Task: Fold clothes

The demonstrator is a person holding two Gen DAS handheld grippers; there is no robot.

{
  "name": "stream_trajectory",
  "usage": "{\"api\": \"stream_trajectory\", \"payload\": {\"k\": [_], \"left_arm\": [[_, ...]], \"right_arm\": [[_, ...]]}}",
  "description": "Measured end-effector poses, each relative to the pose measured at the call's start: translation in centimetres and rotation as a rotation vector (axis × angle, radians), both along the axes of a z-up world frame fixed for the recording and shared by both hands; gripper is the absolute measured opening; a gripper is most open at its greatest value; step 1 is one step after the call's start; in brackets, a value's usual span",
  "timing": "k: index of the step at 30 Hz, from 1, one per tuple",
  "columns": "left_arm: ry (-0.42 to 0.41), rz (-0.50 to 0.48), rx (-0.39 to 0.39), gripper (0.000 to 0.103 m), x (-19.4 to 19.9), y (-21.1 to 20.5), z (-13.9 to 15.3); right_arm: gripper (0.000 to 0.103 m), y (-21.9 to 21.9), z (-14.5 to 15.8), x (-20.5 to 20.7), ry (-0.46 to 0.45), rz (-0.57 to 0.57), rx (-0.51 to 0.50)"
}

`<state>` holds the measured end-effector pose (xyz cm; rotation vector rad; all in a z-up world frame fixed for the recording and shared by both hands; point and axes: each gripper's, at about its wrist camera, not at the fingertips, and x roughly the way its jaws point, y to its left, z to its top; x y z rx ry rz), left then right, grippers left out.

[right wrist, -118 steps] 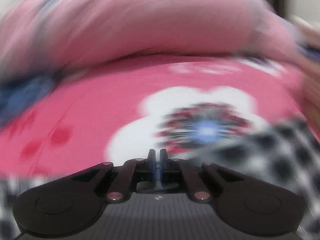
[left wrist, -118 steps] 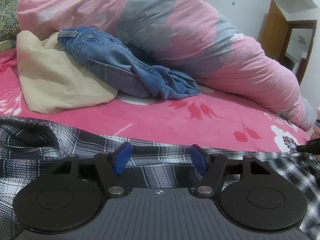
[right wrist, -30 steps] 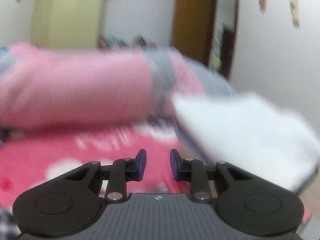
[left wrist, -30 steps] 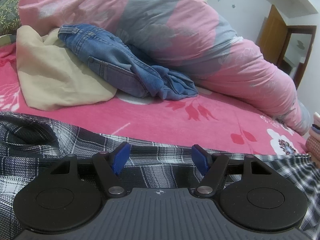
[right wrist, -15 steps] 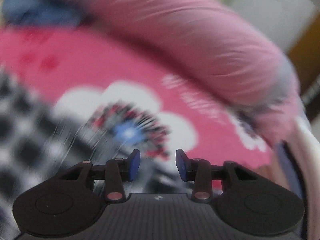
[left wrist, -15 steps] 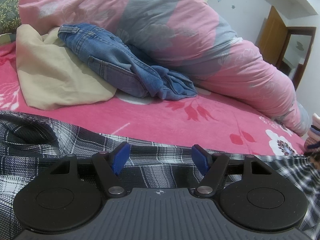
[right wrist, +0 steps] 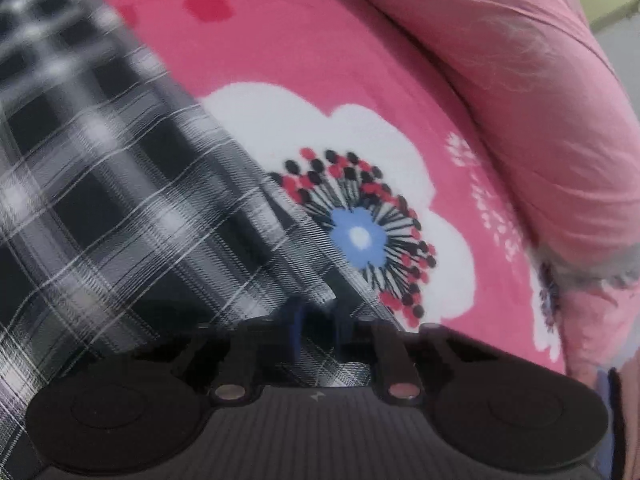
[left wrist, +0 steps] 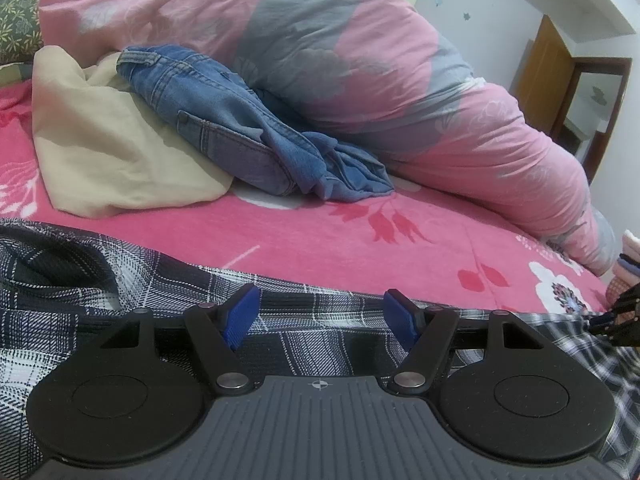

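A black-and-white plaid shirt [left wrist: 80, 300] lies spread along the near edge of the pink flowered bed sheet [left wrist: 320, 232]. My left gripper [left wrist: 320, 314] hovers just above it, open, its blue pads wide apart with nothing pinched. At the shirt's far right corner is my right gripper [left wrist: 624, 316]. In the right wrist view the plaid shirt [right wrist: 120, 200] runs in from the left, and its edge sits between the blurred fingers of the right gripper [right wrist: 318, 320]. Those jaws are closing and stand narrow on the cloth.
Crumpled blue jeans [left wrist: 224, 120] and a beige garment [left wrist: 100, 140] lie further back on the bed. A big pink and grey duvet [left wrist: 360, 60] is heaped behind them. A small stack of folded clothes [left wrist: 628, 264] shows at the right edge.
My right gripper has swung down from facing the room and door to the shirt's right corner, and its jaws have narrowed onto the edge. The left gripper has kept still and open.
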<state>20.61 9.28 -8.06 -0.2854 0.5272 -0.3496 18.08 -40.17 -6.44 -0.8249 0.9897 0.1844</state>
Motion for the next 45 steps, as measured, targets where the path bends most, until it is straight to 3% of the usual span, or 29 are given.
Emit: {"api": "stream_trajectory", "payload": {"k": [6,14,19,21,24,25,28,32,35,45], "left_arm": [[-0.001,0.001,-0.006,0.069,0.0,0.0,0.0],[0.0,0.028,-0.06,0.069,-0.1,1.1,0.2],[-0.001,0.028,-0.036,0.069,-0.1,0.8,0.2],[-0.001,0.027,-0.036,0.069,-0.1,0.8,0.3],[-0.001,0.027,-0.035,0.069,-0.1,0.8,0.3],[0.0,0.027,-0.034,0.069,-0.1,0.8,0.3],[0.0,0.027,-0.03,0.069,-0.1,0.8,0.3],[0.0,0.025,-0.024,0.07,-0.1,0.7,0.3],[0.001,0.025,-0.023,0.07,0.0,0.6,0.2],[-0.001,0.021,-0.021,0.071,-0.1,0.5,0.1]], "right_arm": [[0.0,0.3,0.2,-0.7,-0.056,-0.018,-0.02],[0.0,0.4,1.3,-0.5,-0.177,-0.038,-0.043],[0.0,0.3,-1.1,0.9,-0.18,-0.058,-0.052],[0.001,0.0,-1.5,0.7,-0.222,-0.072,-0.047],[0.008,-2.8,1.3,-0.2,-0.32,-0.193,0.121],[0.016,-4.5,2.6,-0.8,-0.375,-0.254,0.174],[0.023,-9.9,5.0,-2.0,-0.489,-0.456,0.207],[0.024,-13.9,4.5,-2.8,-0.445,-0.56,0.185],[0.037,-15.2,3.1,-3.1,-0.396,-0.59,0.193],[0.038,-14.3,-1.0,-1.4,-0.282,-0.457,0.043]]}}
